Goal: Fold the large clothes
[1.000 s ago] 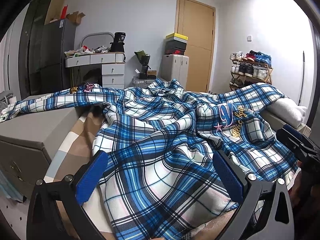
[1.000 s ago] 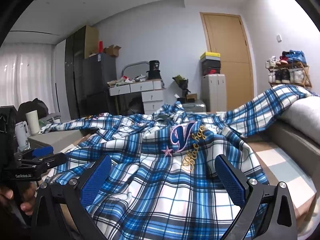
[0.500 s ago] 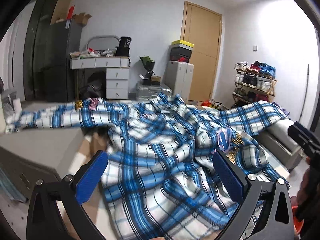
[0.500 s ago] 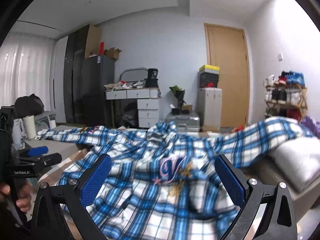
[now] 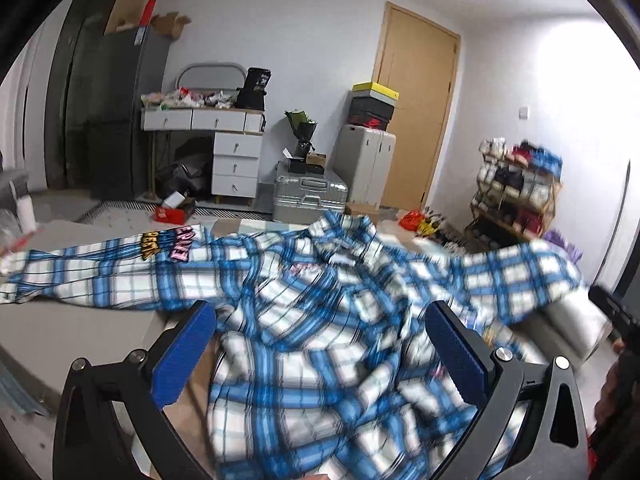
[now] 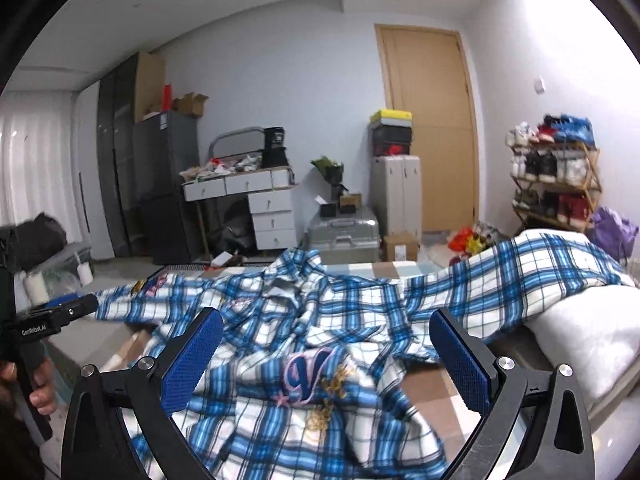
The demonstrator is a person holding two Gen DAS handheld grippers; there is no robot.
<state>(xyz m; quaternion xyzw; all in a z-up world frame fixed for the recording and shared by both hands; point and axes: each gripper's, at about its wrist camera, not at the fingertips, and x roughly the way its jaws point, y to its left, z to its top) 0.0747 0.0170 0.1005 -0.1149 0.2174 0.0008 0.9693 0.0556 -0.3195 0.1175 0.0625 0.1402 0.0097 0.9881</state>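
Observation:
A large blue and white plaid shirt (image 5: 320, 320) (image 6: 320, 320) lies crumpled across the bed, sleeves spread left and right. Its chest carries an embroidered letter patch (image 6: 306, 372), and the left sleeve has yellow and pink lettering (image 5: 168, 242). My left gripper (image 5: 320, 360) hovers open above the shirt's lower body, nothing between its blue pads. My right gripper (image 6: 326, 360) is open too, raised over the patch, apart from the cloth. In the right wrist view the other gripper (image 6: 52, 318) shows at the left edge, held by a hand (image 6: 40, 394).
The bed (image 6: 436, 392) has a checked sheet and a white pillow (image 6: 588, 336) under the right sleeve. Beyond it stand a silver suitcase (image 5: 308, 196), a white drawer desk (image 5: 232, 160), a dark cabinet (image 5: 108, 112), a wooden door (image 5: 420, 108) and a shoe rack (image 5: 516, 196).
Both grippers have risen and pulled back from the shirt, so more of the floor and room shows. The shirt has shifted and bunched toward the bed's middle.

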